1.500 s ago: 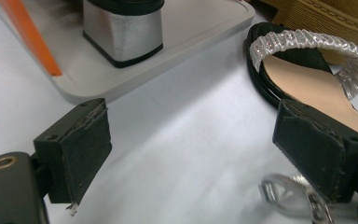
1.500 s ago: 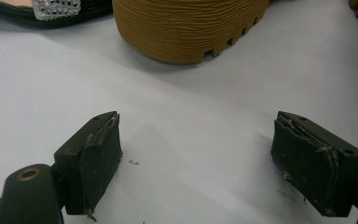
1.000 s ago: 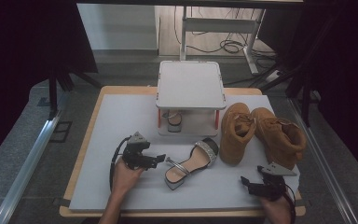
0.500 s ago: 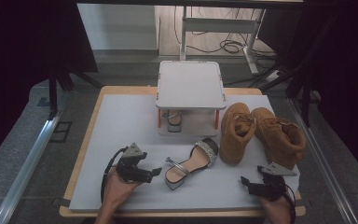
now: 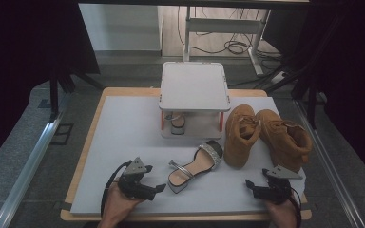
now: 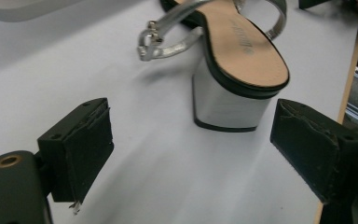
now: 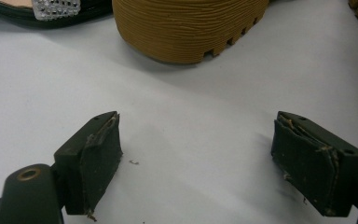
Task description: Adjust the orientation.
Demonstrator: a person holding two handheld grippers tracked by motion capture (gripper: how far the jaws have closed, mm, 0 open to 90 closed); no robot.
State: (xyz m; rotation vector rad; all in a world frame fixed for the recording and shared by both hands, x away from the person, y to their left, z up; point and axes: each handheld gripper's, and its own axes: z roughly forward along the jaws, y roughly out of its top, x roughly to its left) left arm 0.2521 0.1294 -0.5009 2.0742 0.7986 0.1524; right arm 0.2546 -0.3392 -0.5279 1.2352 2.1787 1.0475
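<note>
In the high view, the left gripper (image 5: 158, 187) sits near the tabletop's (image 5: 123, 123) front edge, jaws apart, just beside the heel of the silver sandal (image 5: 193, 166) lying mid-front. The right gripper (image 5: 251, 185) rests by the front right corner, near the tan boots (image 5: 266, 135).

In the left gripper view, the sandal's block heel (image 6: 226, 105) stands beyond the parted jaws, untouched.

In the right gripper view, the jaws stand wide apart over bare tabletop, a boot sole (image 7: 191, 28) ahead.
</note>
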